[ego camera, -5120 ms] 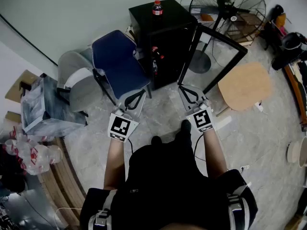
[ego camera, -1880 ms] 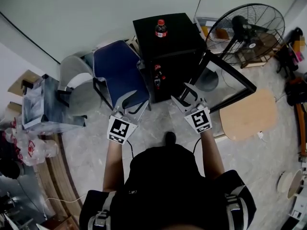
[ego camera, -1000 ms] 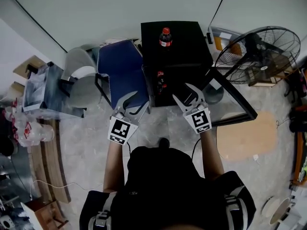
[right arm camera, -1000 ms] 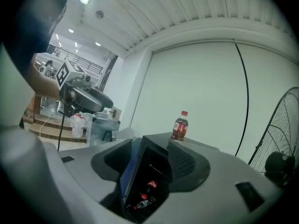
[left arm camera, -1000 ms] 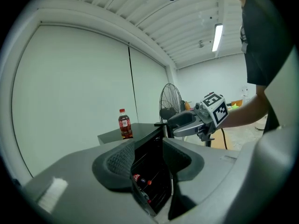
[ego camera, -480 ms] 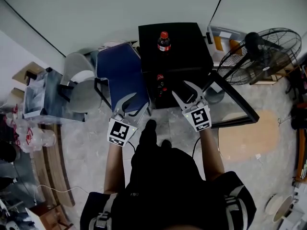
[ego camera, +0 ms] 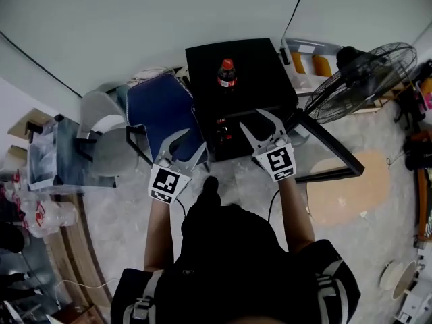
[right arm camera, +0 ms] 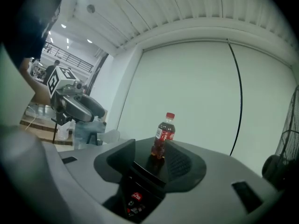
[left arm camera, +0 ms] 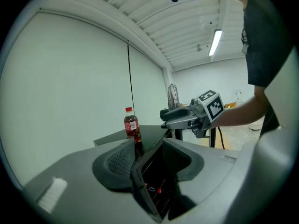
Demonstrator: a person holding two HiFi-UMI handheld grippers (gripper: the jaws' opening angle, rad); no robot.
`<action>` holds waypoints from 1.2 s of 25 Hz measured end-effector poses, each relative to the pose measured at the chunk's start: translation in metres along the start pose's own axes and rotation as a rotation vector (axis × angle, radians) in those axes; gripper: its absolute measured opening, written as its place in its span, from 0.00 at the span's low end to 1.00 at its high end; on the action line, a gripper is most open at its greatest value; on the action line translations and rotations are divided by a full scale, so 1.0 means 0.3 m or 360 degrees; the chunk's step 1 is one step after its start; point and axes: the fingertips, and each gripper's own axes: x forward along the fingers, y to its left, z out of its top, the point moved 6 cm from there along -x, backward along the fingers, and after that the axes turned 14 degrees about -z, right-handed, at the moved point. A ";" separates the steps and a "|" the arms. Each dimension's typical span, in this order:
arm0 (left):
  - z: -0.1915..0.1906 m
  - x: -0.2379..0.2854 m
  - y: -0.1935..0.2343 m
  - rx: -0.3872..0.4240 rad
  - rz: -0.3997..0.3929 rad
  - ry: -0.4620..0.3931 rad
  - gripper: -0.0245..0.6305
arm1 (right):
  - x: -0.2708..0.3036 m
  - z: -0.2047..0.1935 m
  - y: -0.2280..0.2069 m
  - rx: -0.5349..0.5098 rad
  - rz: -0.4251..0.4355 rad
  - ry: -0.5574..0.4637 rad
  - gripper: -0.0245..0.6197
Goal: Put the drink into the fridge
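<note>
While hovering short of the fridge with no load in either pair, best to weigh the hazards before reaching. Found at the left tongs: jaws spread wide, only air between them. Found at the right tongs: jaws partly apart, just now closing somewhat, likewise gripping nothing. Ahead of both sets of tips, upright on the fridge top and well apart from either pair: the drink, a tall narrow bottle, nearer the right tongs' line than the left's.

Likely first trouble: arriving with the right jaws narrowed too far, so striking the bottle instead of straddling it. Would probably topple easily, being tall on a small base, then roll over the smooth black top and off its edge. Second: gripping high near the cap, letting the body swing or slip on the way down. Third: snagging the open glass door, just to the outer side of the right tongs, while carrying the drink down toward the compartment below the tips. Fourth: knocking the bottles already inside, just ahead of and between the two pairs, when pushing the drink in. Also worth minding beside the left tongs: the blue chair, close against the fridge and easy to catch.
</note>
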 end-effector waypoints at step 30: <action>-0.042 0.206 0.380 -0.0024 -0.0255 -0.0041 0.32 | 0.410 0.118 -0.120 0.0300 -0.0048 0.0006 0.36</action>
